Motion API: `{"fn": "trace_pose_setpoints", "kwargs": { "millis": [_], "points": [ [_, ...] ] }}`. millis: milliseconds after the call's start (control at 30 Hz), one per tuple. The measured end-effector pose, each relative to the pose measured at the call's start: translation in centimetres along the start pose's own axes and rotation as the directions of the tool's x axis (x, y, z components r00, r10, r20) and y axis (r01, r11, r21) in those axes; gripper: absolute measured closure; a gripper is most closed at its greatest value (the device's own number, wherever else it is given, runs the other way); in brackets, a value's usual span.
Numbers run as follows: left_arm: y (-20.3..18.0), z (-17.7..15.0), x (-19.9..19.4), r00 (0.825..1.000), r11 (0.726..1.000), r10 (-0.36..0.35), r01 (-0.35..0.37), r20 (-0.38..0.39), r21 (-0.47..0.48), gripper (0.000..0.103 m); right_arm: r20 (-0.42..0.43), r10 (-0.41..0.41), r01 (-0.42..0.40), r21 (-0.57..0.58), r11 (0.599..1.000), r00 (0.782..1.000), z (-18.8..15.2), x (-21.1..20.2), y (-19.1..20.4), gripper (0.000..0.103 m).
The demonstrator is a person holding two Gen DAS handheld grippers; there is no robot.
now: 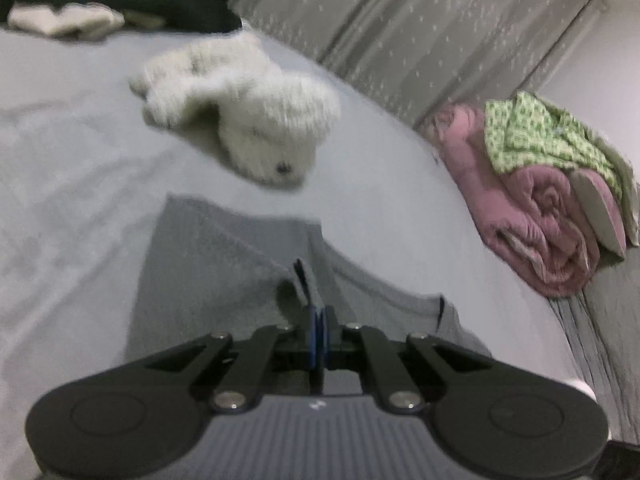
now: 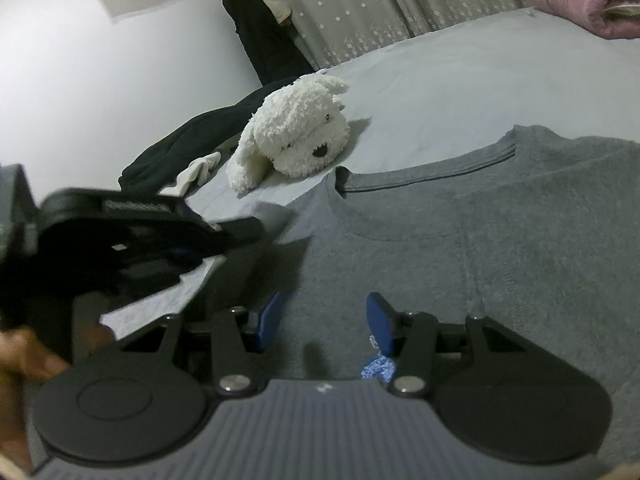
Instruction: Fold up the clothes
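The left gripper (image 1: 318, 320) has its two blue pads pressed tight together. A small fold of the grey shirt (image 1: 224, 264) is pinched between them. The pinched bit of cloth sticks up just past the tips, and the shirt spreads out flat on the bed sheet (image 1: 72, 152) below it. The left wrist picture is blurry, so the edge of the shirt is hard to see well.

The right gripper (image 2: 322, 322) has its jaws apart, about half way open. Nothing is between its blue pads (image 2: 378, 322). It hangs just over the body of the grey shirt (image 2: 520, 260), below the round neck hole. I cannot tell if its tips touch the cloth. A scrap of blue and white stuff sits by the right pad, but it is too small to tell what it is.

In the right wrist view, the left gripper (image 2: 240, 232) shows as a dark blurry shape at the left side, at the edge of the shirt. Part of a hand (image 2: 28, 356) holds it from below.

The shirt lies face up on the bed, with the neck toward the far side. A white toy dog (image 2: 296, 136) lies on the sheet just past the shirt's neck. Dark clothes (image 2: 192, 136) and a white sock (image 2: 200, 170) lie beyond the dog. A rolled pink blanket (image 1: 540, 208) with a green spotted cloth (image 1: 536, 136) on top sits at the far edge of the bed, well away from the shirt. A grey curtain (image 1: 420, 28) with little stars hangs behind the bed.
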State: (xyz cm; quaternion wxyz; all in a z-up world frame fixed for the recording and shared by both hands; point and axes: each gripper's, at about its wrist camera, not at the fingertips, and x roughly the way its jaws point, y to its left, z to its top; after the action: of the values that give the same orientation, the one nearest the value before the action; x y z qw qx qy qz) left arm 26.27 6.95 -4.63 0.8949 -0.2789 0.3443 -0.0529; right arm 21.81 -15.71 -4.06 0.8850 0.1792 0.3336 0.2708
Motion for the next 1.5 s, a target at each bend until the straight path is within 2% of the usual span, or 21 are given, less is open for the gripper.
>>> {"fn": "trace_pose_setpoints", "kwargs": {
  "millis": [100,167,233,400,533,633,700,767,800,833,967,1100,1167,1200,1267,1300,1333,1400,1500],
  "points": [
    [0.1,0.1,-0.7,0.999,0.999,-0.04,0.04,-0.001,-0.017,0.097,0.003,0.003,-0.003,0.005,1.0,1.0,0.1,-0.1,-0.1,0.051],
    [-0.2,0.7,-1.9,0.999,0.999,-0.049,0.049,0.022,0.009,0.081,0.006,0.007,-0.007,0.01,1.0,1.0,0.1,-0.1,-0.2,0.051],
    [-0.5,1.5,-2.8,0.998,0.998,-0.042,0.041,0.036,0.043,0.073,0.008,0.02,-0.021,0.023,1.0,1.0,0.1,-0.1,-0.2,0.051],
    [0.4,3.7,-3.6,0.999,0.992,0.035,-0.038,0.034,0.12,0.073,-0.015,0.113,-0.111,0.061,0.992,0.994,0.1,-0.1,0.1,0.051],
    [2.7,4.6,-3.0,0.994,0.984,0.106,-0.105,0.004,0.141,0.075,-0.122,0.195,-0.184,0.095,0.978,0.973,-0.2,0.8,0.7,0.051],
    [4.3,4.5,-2.4,0.995,0.984,0.1,-0.098,-0.003,0.145,0.075,-0.198,0.251,-0.226,0.139,0.964,0.948,-0.7,2.0,1.3,0.051],
    [5.3,4.3,-2.0,0.997,0.986,0.083,-0.082,0.0,0.148,0.075,-0.206,0.27,-0.238,0.167,0.957,0.94,-1.3,2.7,1.5,0.053],
    [6.0,4.1,-1.6,0.998,0.987,0.062,-0.062,0.006,0.15,0.08,-0.189,0.271,-0.238,0.181,0.954,0.944,-1.8,3.1,1.8,0.065],
    [6.1,4.0,-1.5,0.999,0.987,0.05,-0.051,0.01,0.155,0.081,-0.184,0.268,-0.234,0.188,0.954,0.946,-1.9,3.3,1.8,0.08],
    [6.3,4.0,-1.3,0.999,0.986,0.039,-0.04,0.015,0.16,0.081,-0.183,0.264,-0.228,0.194,0.954,0.947,-2.0,3.4,1.8,0.091],
    [6.4,4.1,-1.0,1.0,0.982,-0.009,0.004,0.029,0.188,0.081,-0.147,0.262,-0.234,0.187,0.954,0.954,-1.2,2.0,1.6,0.094],
    [6.6,4.6,-1.0,0.999,0.982,-0.017,0.007,0.051,0.188,0.081,-0.139,0.233,-0.21,0.161,0.964,0.963,-0.4,1.0,1.6,0.094],
    [6.9,4.7,-0.9,0.998,0.985,-0.019,0.008,0.06,0.17,0.081,-0.17,0.211,-0.188,0.145,0.972,0.962,-0.6,1.5,1.4,0.092],
    [7.1,4.7,-0.9,0.998,0.987,-0.024,0.014,0.06,0.161,0.081,-0.18,0.203,-0.18,0.139,0.974,0.963,-0.8,1.8,1.3,0.087],
    [7.4,4.6,-0.5,0.998,0.987,-0.033,0.025,0.054,0.156,0.081,-0.185,0.192,-0.168,0.136,0.976,0.964,-1.0,2.3,1.1,0.085],
    [7.5,4.5,-0.3,0.998,0.987,-0.038,0.029,0.051,0.157,0.081,-0.179,0.195,-0.171,0.143,0.975,0.964,-1.1,2.5,1.0,0.081],
    [7.7,4.4,0.0,0.998,0.986,-0.045,0.037,0.048,0.163,0.081,-0.158,0.201,-0.178,0.153,0.972,0.967,-1.0,2.4,0.7,0.064],
    [8.1,4.3,0.4,0.997,0.985,-0.066,0.057,0.046,0.163,0.081,-0.104,0.207,-0.188,0.168,0.968,0.973,-0.9,2.1,0.2,0.049],
    [8.9,4.2,0.8,0.993,0.984,-0.107,0.1,0.042,0.15,0.081,-0.062,0.163,-0.151,0.168,0.974,0.985,-0.8,2.1,0.0,0.049]
  ]
}}
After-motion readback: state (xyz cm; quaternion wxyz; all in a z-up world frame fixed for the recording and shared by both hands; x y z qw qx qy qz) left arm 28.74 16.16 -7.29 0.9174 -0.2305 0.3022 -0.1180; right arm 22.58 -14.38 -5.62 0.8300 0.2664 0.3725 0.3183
